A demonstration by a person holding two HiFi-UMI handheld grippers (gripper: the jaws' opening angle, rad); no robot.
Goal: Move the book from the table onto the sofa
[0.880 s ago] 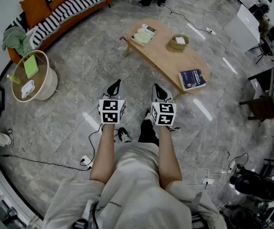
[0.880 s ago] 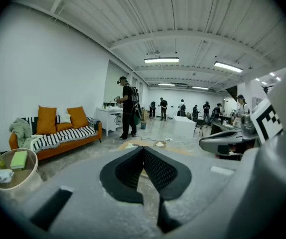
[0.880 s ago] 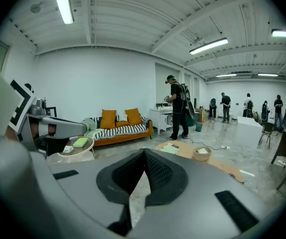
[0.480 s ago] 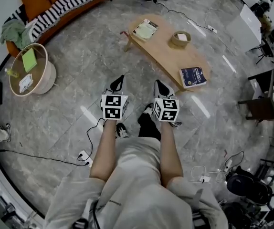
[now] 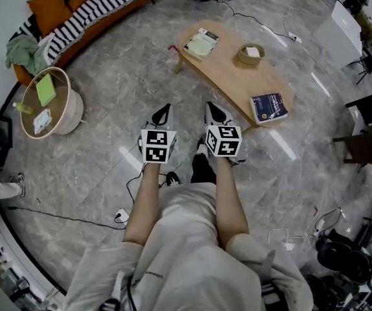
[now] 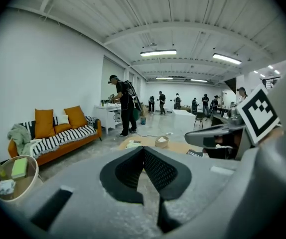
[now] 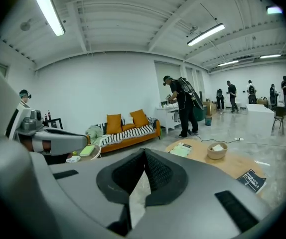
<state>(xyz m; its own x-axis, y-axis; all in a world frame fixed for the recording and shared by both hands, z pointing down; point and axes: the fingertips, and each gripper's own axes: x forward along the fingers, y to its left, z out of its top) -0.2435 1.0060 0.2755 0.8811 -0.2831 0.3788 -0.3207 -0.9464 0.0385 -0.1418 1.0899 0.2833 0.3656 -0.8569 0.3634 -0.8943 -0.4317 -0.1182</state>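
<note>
Head view first: both grippers are held out side by side over the grey stone floor, short of the table (image 5: 234,76). The left gripper (image 5: 164,109) has its jaws pressed together with nothing between them, and the left gripper view confirms it, the black pads (image 6: 155,169) meeting at the tip. Same story on the right gripper (image 5: 211,108): jaws fully together, empty, the pads (image 7: 155,172) touching in the right gripper view.

Over on the wooden table, a dark blue book (image 5: 269,107) lies flat at the near right corner, close to the edge. A pale green book (image 5: 202,43) sits at the far left end, and a small round bowl (image 5: 251,54) stands near the far edge between the two. Neither gripper touches anything there.

The orange sofa (image 5: 95,8), with its striped cover and orange cushions, runs along the wall well apart from the table, a green cloth (image 5: 21,50) heaped at one end. A round side table (image 5: 66,112) stands just beside that end.
</note>
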